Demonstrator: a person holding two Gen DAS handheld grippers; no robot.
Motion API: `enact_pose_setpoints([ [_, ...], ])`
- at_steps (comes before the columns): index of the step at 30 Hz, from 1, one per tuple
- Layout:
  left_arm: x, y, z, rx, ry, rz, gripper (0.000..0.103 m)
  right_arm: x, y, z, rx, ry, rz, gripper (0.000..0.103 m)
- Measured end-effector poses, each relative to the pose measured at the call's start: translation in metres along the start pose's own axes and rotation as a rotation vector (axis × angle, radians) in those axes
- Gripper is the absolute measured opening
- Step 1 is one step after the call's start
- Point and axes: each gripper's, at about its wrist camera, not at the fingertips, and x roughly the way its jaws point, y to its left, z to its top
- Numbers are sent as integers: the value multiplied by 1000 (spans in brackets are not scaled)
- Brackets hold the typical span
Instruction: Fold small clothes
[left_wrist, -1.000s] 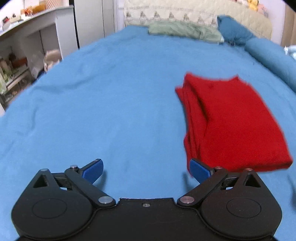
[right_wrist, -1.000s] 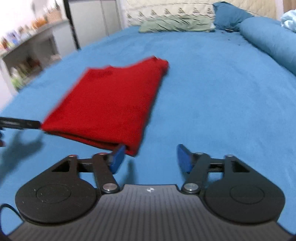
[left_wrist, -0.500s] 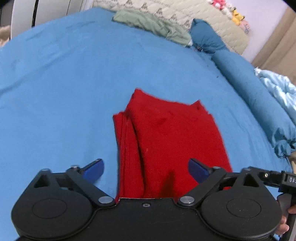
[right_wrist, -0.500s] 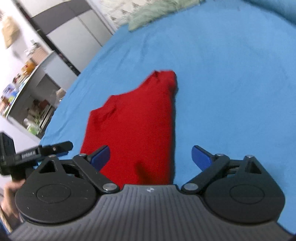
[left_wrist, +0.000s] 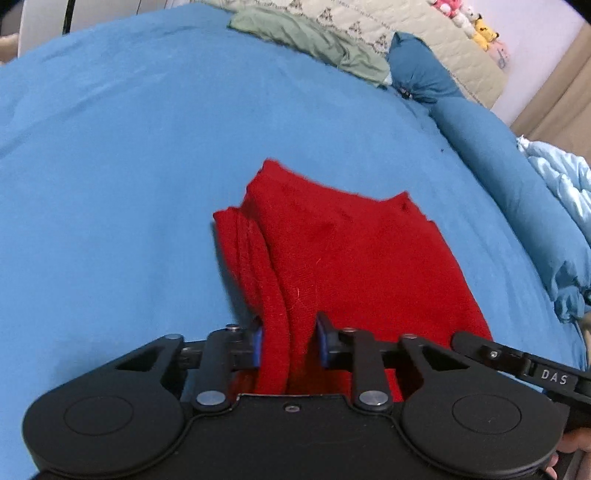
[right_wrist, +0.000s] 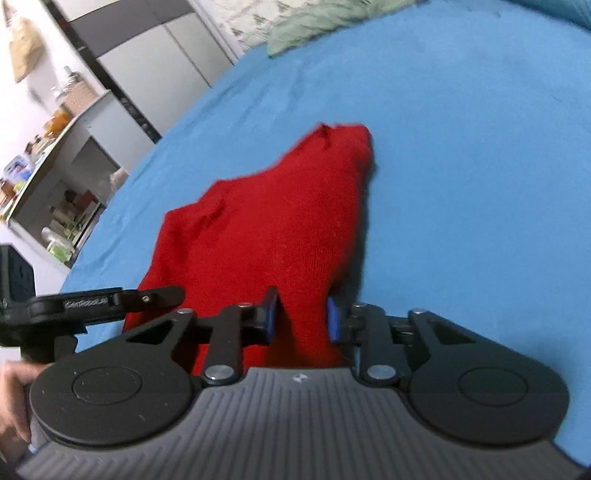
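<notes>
A red folded garment lies on the blue bed sheet. My left gripper is shut on the near left edge of the garment, with a thick fold of red cloth between its blue pads. My right gripper is shut on the near right edge of the same garment. The two grippers sit side by side at the near end; the right one shows in the left wrist view, the left one in the right wrist view. The garment's far end rests on the sheet.
A green cloth and a blue pillow lie at the bed's head. A rolled blue duvet runs along the right side. Shelves with clutter and a cabinet stand left of the bed.
Both grippers moved in over the near end of the red garment and closed on its edge; a second ago they were open and apart from it.
</notes>
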Motion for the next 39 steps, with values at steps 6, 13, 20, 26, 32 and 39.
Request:
enact_pose_setpoints([
  [6, -59, -49, -24, 120, -67, 2, 26, -63, 14, 6, 2, -81, 75, 37],
  [13, -121, -111, -122, 210, -124, -65, 26, -179, -7, -49, -10, -116, 83, 37],
  [20, -84, -129, -204, 209, -57, 16, 27, -201, -55, -143, 13, -27, -78, 38],
  [26, -92, -144, -200, 245, -81, 83, 50, -204, -58, -152, 32, -43, -86, 48],
  [32, -97, -132, -199, 282, -149, 207, 86, -224, -35, -140, -140, -143, -210, 96],
  [39, -68, -104, -209, 284, -80, 261, 86, -191, -59, -145, -170, -37, -352, 97],
])
